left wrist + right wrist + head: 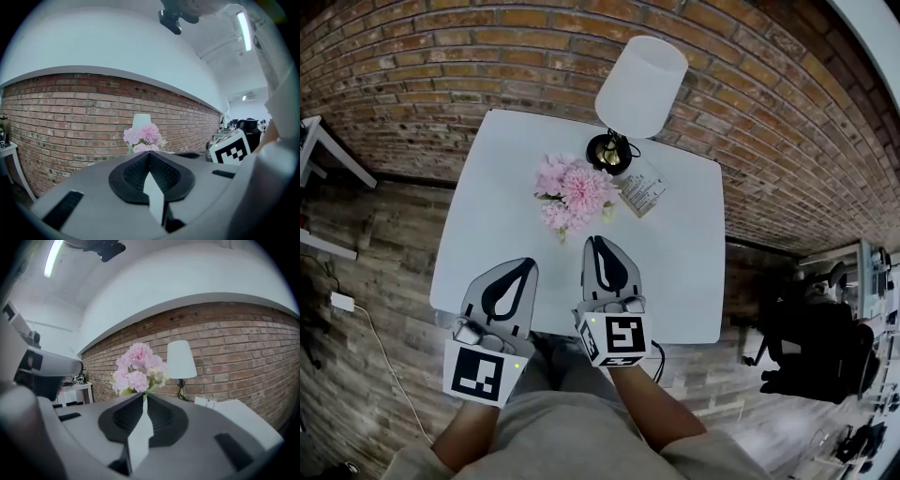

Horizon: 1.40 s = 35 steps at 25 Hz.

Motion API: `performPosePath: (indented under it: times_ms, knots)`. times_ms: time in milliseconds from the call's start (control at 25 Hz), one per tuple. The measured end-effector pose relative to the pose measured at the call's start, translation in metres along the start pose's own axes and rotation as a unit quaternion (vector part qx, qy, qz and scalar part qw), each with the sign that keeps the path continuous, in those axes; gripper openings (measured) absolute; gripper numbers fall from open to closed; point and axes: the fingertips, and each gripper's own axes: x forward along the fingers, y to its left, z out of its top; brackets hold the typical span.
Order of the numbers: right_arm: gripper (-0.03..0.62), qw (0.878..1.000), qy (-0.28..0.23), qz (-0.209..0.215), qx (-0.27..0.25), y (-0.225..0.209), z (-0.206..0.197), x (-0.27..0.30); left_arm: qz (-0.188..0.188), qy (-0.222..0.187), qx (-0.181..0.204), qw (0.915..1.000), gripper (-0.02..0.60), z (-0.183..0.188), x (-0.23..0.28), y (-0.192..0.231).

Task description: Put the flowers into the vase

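On the white table (pixel 487 234), toward its far side, a bunch of pink flowers (pixel 572 192) is standing upright just near of a lamp (pixel 639 86) with a white shade. Whatever is holding the stems is lying hidden under the blooms in the head view and behind the jaws in both gripper views. A small clear card stand (pixel 642 192) is sitting just right of the flowers, beside the lamp's dark base. A brick wall (pixel 441 56) is running behind the table.

Both grippers are hovering side by side over the table's near edge and pointing at the flowers. The left gripper (pixel 525 265) is hanging left of the right gripper and well apart from the blooms. In its own view the left gripper (pixel 149 152) is clenched, its dark pads meeting at the tips with nothing between them, and the flowers (pixel 143 136) are showing beyond the tips.

The right gripper (pixel 598 242) is reaching nearer to the bunch, its tip close to the lowest blooms but apart from them. In its own view the right gripper (pixel 142 394) is likewise clenched and gripping nothing, with the flowers (pixel 138 366) rising straight past its tips and the lamp (pixel 182 359) standing to their right.
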Motion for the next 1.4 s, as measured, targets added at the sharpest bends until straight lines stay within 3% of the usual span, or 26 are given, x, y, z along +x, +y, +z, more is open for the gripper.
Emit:
performPosePath:
  times_ms: [480,1040,1400]
  knots:
    - [0.006,0.998,-0.055,0.022,-0.021,0.029,0.073,-0.041,0.003,-0.021,0.003,0.9998,0.002,0.015,-0.008,-0.01]
    - [0.006,0.996,-0.063,0.032,-0.046,0.045,0.09,-0.079,-0.003,-0.044,0.011,0.999,0.002,0.032,-0.025,-0.029]
    - [0.006,0.997,-0.049,0.042,-0.042,0.053,0.079,-0.083,-0.003,-0.046,0.013,0.9988,0.002,0.037,-0.034,-0.034]
